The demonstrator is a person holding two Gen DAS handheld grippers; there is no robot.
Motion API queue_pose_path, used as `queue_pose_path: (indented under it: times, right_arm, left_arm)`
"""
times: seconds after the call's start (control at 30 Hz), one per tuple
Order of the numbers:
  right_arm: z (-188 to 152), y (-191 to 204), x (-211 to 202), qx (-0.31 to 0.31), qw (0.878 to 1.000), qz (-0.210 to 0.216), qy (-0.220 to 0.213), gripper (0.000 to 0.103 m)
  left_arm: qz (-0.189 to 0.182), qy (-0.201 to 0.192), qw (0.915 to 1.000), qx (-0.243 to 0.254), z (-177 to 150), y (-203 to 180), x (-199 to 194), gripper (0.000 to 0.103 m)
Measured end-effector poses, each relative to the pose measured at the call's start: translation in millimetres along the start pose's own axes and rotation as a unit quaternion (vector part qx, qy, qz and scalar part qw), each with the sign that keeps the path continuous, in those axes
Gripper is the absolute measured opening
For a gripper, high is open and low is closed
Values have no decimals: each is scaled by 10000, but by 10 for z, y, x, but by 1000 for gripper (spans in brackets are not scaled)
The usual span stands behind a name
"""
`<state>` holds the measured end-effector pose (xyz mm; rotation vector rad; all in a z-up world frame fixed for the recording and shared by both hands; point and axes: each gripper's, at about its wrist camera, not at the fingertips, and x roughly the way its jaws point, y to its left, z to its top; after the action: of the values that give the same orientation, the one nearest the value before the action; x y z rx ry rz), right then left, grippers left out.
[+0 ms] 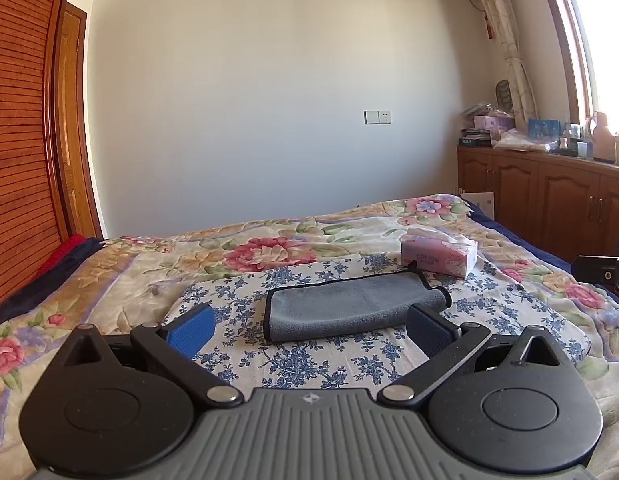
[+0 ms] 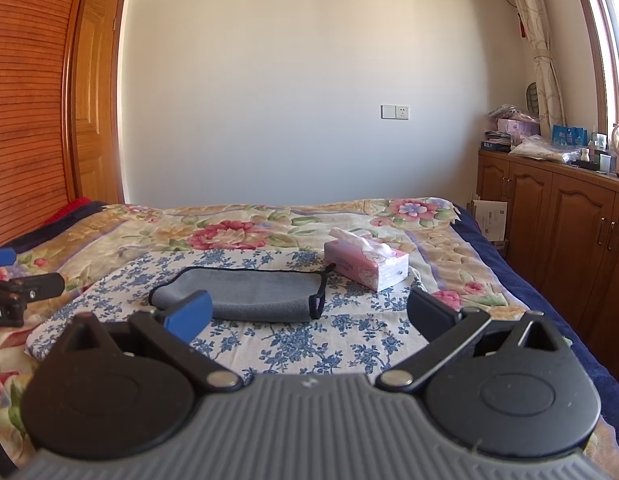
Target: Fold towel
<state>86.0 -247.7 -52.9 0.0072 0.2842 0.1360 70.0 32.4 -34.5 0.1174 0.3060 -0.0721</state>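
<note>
Bedroom, floral bed (image 1: 121, 280). Left gripper (image 1: 309, 326) and right gripper (image 2: 309, 314) spread wide, fingers empty. Ahead, apart: grey towel (image 1: 349, 310), already doubled, mid-bed on blue-flowered cloth (image 2: 301, 340), long axis crosswise. Tissue box (image 2: 367, 264) beyond, toward right edge. Neither hand clearly nearer.

One towel (image 1: 351, 310), one tissue box (image 1: 439, 256), seemingly.

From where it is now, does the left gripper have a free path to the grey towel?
Probably yes. The left gripper is open and the towel lies flat just ahead, with only bare cloth between them. The tissue box sits behind the towel, out of the way.
</note>
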Motion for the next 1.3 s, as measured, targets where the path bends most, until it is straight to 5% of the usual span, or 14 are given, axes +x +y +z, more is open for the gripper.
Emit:
queue_pose_path:
  times: [1.3]
  right_arm:
    - [1, -55, 7, 30, 10000, -27, 6, 103]
  left_arm:
    - [14, 14, 10000, 1, -23, -12, -1, 103]
